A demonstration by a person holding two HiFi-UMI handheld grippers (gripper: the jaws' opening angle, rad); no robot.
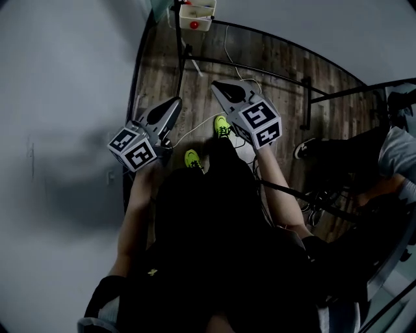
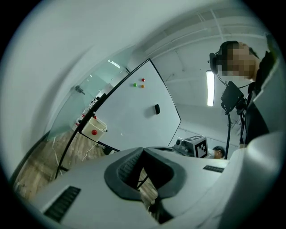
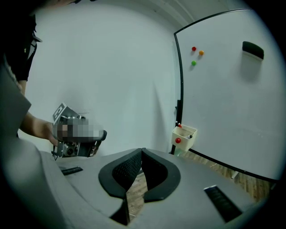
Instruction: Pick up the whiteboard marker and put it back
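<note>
A white marker box (image 3: 185,135) hangs at the lower corner of the whiteboard (image 3: 223,103), with marker caps poking out of it and a red magnet on its front. In the head view the box (image 1: 197,17) lies beyond both grippers. My left gripper (image 2: 143,150) is shut with nothing between its jaws. My right gripper (image 3: 142,151) is shut too and holds nothing. Both are in the air over the wooden floor, well short of the box, the left gripper (image 1: 175,101) beside the right gripper (image 1: 216,85). No marker is in either grip.
The whiteboard carries a black eraser (image 3: 252,49) and three small magnets (image 3: 194,49). Its black stand legs (image 1: 260,68) and white cables (image 1: 195,127) cross the wooden floor. A seated person (image 1: 390,162) is at the right. A grey wall (image 1: 58,130) stands at the left.
</note>
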